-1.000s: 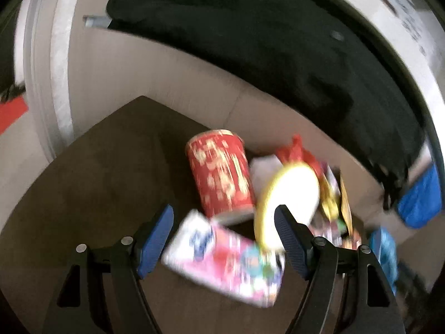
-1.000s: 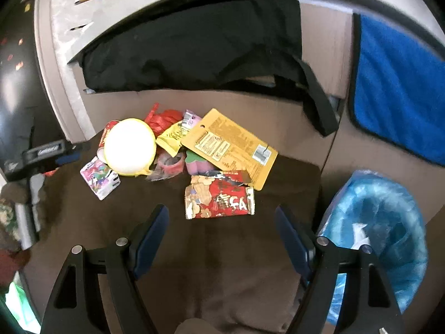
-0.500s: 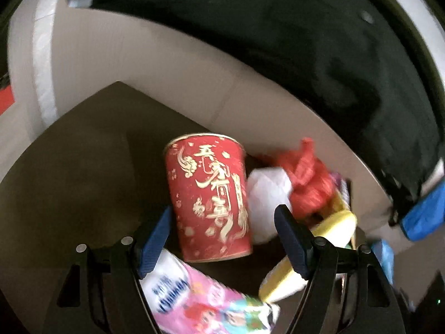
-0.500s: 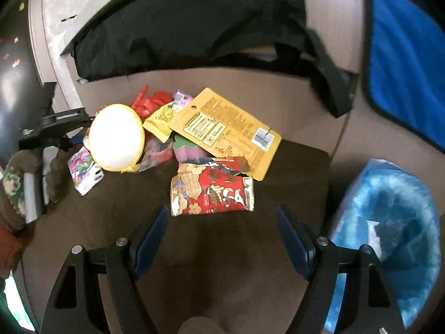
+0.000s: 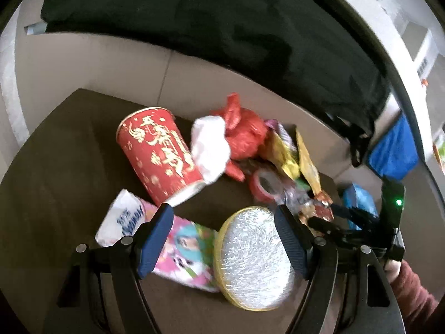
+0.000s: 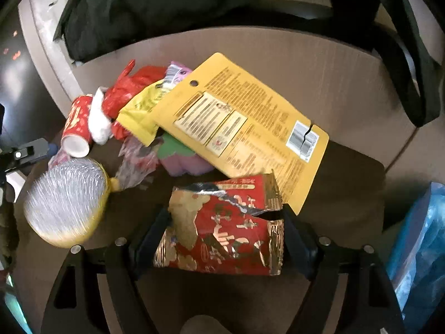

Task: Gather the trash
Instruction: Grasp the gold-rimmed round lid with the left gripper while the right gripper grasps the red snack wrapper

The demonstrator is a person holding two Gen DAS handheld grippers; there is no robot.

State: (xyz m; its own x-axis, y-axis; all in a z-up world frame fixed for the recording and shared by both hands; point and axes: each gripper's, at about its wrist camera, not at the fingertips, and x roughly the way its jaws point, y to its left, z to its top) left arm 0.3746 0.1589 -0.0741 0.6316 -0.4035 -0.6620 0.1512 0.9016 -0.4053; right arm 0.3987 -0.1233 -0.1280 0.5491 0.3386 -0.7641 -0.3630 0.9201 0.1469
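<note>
Trash lies heaped on a dark brown table [image 5: 55, 150]. Red paper cup [image 5: 160, 150] with gold script is tipped on its side; pink tissue pack [image 5: 167, 239] and round yellow-rimmed foil lid [image 5: 254, 258] sit before the left gripper [image 5: 222, 246], jaws apart, nothing clamped. Right gripper [image 6: 222, 240] straddles a torn red-and-gold foil wrapper [image 6: 225, 236], jaws just closing; firm contact unclear.

Black linkage arms, silver screws, ribbed blue pads [image 5: 155, 239]; dark red sleeve [image 5: 411, 295].
</note>
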